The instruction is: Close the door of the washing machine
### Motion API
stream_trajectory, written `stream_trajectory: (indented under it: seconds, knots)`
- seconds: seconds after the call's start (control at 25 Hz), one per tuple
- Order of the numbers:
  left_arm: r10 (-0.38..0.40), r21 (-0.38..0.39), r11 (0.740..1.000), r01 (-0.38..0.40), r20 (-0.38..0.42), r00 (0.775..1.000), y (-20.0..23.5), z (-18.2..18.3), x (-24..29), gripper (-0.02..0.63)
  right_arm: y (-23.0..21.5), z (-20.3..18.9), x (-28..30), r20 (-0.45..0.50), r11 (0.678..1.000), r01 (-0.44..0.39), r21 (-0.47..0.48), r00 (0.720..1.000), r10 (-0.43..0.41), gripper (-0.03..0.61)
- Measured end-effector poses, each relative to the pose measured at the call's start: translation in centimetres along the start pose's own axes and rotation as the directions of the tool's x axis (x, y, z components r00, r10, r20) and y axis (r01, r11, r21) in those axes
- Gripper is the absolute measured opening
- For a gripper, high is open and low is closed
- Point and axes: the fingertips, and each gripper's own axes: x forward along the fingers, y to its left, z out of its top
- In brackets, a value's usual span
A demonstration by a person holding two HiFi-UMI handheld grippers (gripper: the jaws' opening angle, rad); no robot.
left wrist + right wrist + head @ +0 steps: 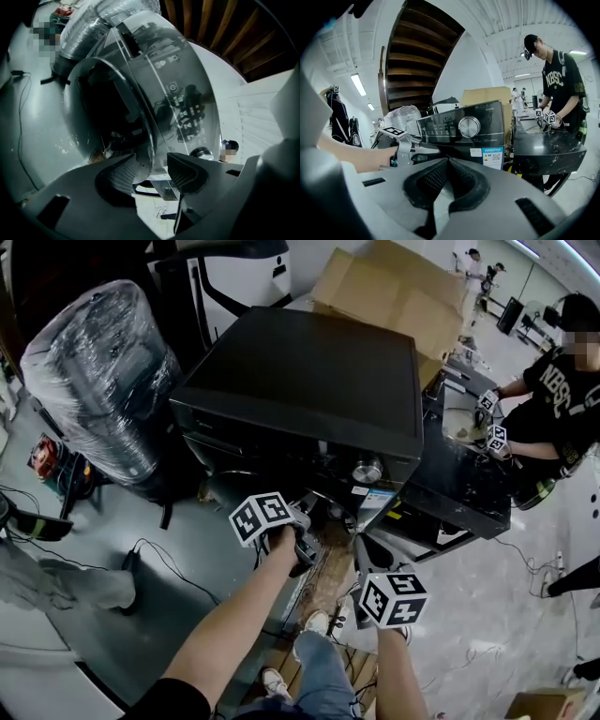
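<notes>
The left gripper (152, 168) stands wide, with the rim of the glass door (140, 103) between its jaws. The door hangs open at the near front of the black washing machine (309, 381). The right gripper (446, 165), its jaws closed together and empty, hovers just right of the left one.

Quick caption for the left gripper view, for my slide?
Left gripper, jaws apart, straddling the rim of the open washing machine door.
</notes>
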Motion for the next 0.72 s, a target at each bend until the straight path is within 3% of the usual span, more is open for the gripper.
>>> stream_trajectory:
  seconds: [0.44, 0.56, 0.72]
  knots:
    - [-0.042, 0.211, 0.977, 0.037, 0.019, 0.999, -3.4, -0.1, -6.6, 0.187, 3.8, 2.0, -4.3, 0.057, 0.999, 0.004, -0.036, 0.998, -0.002, 0.020]
    - [-0.054, 0.281, 0.959, 0.044, 0.027, 0.998, -4.3, -0.2, -8.6, 0.176, 5.0, 2.5, -5.5, 0.071, 0.999, 0.005, -0.049, 0.997, -0.001, 0.020]
    - [-0.072, 0.401, 0.914, 0.052, 0.036, 0.997, -5.8, -0.2, -11.6, 0.170, 6.6, 3.3, -7.0, 0.094, 0.998, 0.000, -0.067, 0.996, 0.007, 0.020]
